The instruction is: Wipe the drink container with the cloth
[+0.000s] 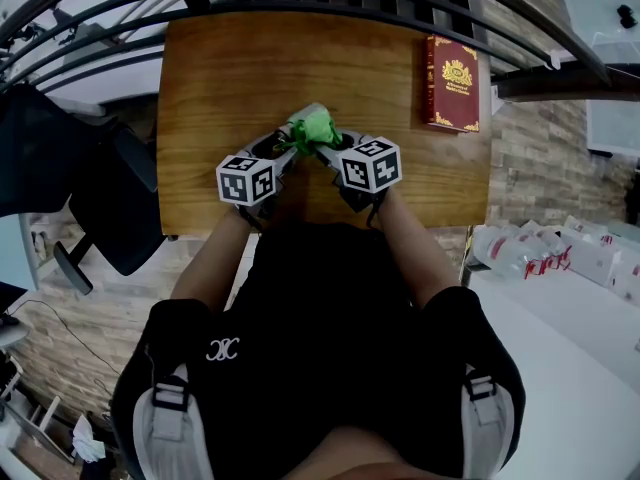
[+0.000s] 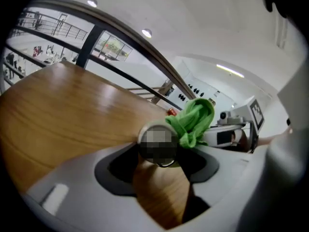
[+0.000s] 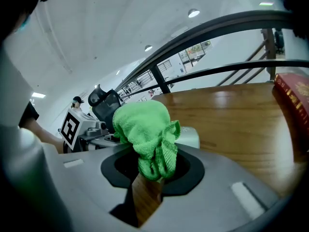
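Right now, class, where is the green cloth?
Head view, table centre: the green cloth is in the jaws of the right gripper, against the drink container the left gripper holds.

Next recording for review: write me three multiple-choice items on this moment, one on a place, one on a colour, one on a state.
1. Where on the table does the book lie?
A. far right corner
B. near left corner
C. middle of the near edge

2. What colour is the cloth?
A. blue
B. green
C. white

3. What does the left gripper hold?
A. nothing
B. the book
C. the container

Answers:
1 A: the head view shows the book at the far right, apart from both grippers.
2 B: the cloth clamped in the right gripper is bright green.
3 C: its jaws are shut on the container, with the cloth against the container's side.
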The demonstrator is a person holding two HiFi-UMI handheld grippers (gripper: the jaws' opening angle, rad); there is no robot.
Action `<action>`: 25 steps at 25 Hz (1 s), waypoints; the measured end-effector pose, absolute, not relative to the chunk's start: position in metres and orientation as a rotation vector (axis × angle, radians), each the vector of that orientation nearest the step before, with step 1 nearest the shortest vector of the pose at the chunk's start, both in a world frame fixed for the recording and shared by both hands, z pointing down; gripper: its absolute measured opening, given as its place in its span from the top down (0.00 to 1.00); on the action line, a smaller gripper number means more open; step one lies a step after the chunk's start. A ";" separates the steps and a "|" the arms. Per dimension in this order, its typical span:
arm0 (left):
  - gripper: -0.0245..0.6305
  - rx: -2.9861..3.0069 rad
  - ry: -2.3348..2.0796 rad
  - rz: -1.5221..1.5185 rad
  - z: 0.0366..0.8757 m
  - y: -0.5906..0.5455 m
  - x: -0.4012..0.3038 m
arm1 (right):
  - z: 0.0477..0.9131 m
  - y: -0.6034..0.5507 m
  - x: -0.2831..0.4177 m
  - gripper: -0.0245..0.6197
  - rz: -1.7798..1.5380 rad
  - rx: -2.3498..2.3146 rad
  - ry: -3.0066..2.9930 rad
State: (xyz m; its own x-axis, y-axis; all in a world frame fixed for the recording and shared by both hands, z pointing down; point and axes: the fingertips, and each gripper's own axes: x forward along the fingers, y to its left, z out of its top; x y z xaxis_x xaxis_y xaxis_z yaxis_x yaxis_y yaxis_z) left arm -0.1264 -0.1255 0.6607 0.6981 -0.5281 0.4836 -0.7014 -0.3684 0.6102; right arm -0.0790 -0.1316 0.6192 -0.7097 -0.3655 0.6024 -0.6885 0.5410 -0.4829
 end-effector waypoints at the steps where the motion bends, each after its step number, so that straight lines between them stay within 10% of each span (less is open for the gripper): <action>1: 0.49 2.047 -0.940 0.245 0.660 -0.126 -0.127 | 0.621 -0.132 -0.077 0.81 1.007 0.862 -2.342; 25: 0.49 1.832 -0.949 0.093 0.662 -0.131 -0.150 | 0.689 -0.158 -0.038 0.81 1.072 1.167 -2.070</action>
State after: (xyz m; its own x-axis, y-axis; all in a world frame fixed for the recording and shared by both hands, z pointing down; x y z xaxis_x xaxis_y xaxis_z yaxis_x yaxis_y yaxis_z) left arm -0.1502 -0.1312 0.6624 0.6856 -0.5615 0.4632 -0.6404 -0.1629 0.7505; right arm -0.0382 -0.1579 0.6888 -0.4876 -0.4513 0.7474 -0.8709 0.3124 -0.3795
